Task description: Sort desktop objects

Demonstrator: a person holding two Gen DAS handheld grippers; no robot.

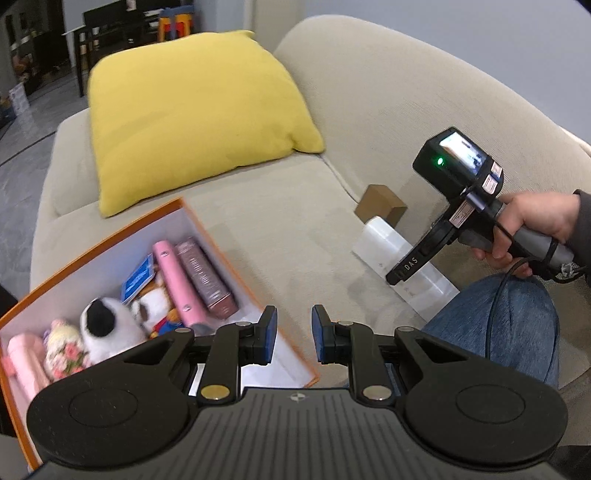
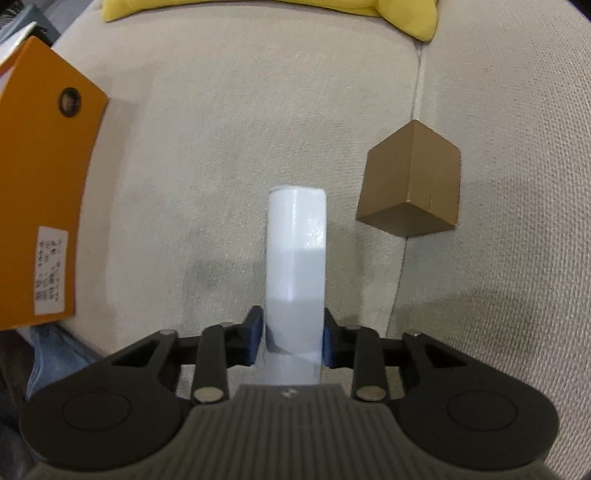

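While the left tongs (image 1: 291,334) wait apart beside the orange box (image 1: 207,236), the right tongs (image 2: 293,338) clamp the white cylinder (image 2: 295,258), likely for boxing.

Beige sofa (image 1: 280,206), yellow cushion (image 1: 192,110), dark shelving (image 1: 110,26) behind.

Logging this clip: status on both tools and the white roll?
Left tool open, empty, beside orange box. Right tool shut on white roll, roll lying on sofa. Brown cube beside it, apart.
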